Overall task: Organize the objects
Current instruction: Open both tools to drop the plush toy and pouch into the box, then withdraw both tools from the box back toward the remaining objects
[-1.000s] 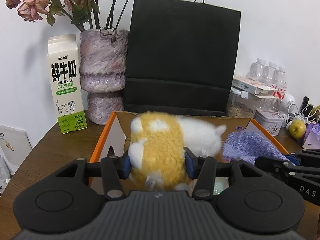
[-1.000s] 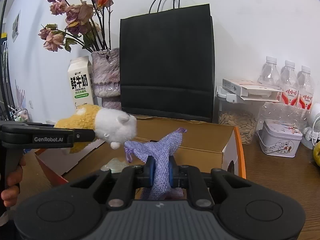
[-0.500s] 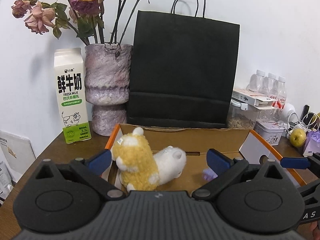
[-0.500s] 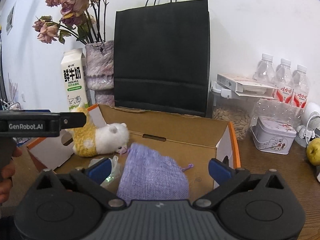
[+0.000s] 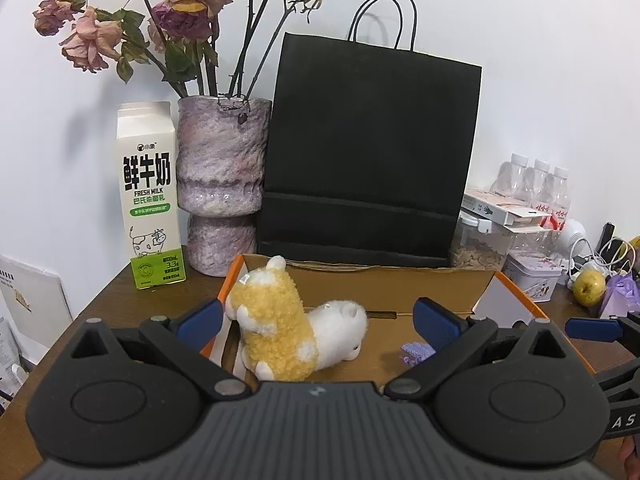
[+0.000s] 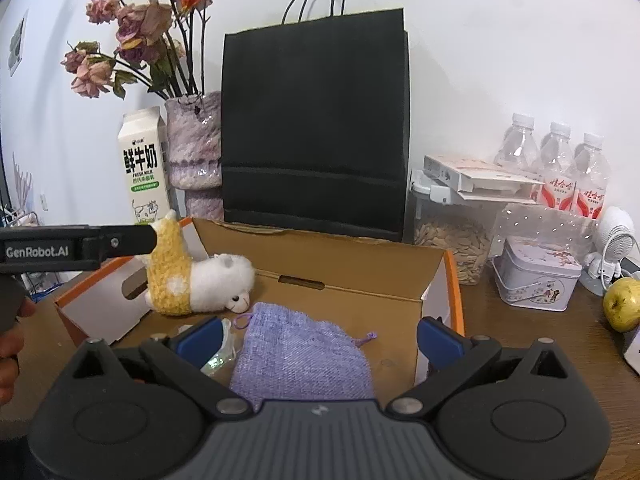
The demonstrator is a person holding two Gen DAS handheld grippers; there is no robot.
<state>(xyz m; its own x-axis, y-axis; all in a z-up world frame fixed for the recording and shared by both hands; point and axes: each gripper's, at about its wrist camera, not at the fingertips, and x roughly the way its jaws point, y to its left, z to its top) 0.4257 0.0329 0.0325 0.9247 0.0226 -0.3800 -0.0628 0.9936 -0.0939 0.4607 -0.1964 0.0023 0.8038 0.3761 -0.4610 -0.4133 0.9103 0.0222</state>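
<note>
Cardboard is the stage here: the open orange-edged box (image 6: 352, 276) sits on the wooden tabletop (image 6: 520, 332), back wall close to the black paper bag (image 6: 316, 120), and both task items are already down inside it. The yellow-and-white plush alpaca (image 5: 298, 330) lies on its side at the box's left end, just beside the left wall. The lilac knit pouch (image 6: 300, 356) lies flat on the floor near the front edge, drawstrings loose, with a small clear wrapper-like thing (image 6: 222, 350) touching its left side; what that is, I can't make out.

Left hand-held gripper (image 5: 316, 322) is released, jaws having just swung wide, the alpaca sitting free between them with no pad on it. Right hand-held gripper (image 6: 318, 338) is likewise let go, jaws just opened, nothing pinched, the pouch lying under the gap.

Now the danger. Those spread fingers flank both items, so a careless pull-out could snag fleece or a drawstring and drag a thing back over the rim. The left blue pad (image 5: 200, 318) sits right by the box's left wall; a sideways nudge there could shove the light box. The two tools are close together, too, so they might knock. Behind, the vase (image 5: 222, 184) of dried roses and the milk carton (image 5: 148, 196) stand near the box's back left corner, tippable if the box slides.
</note>
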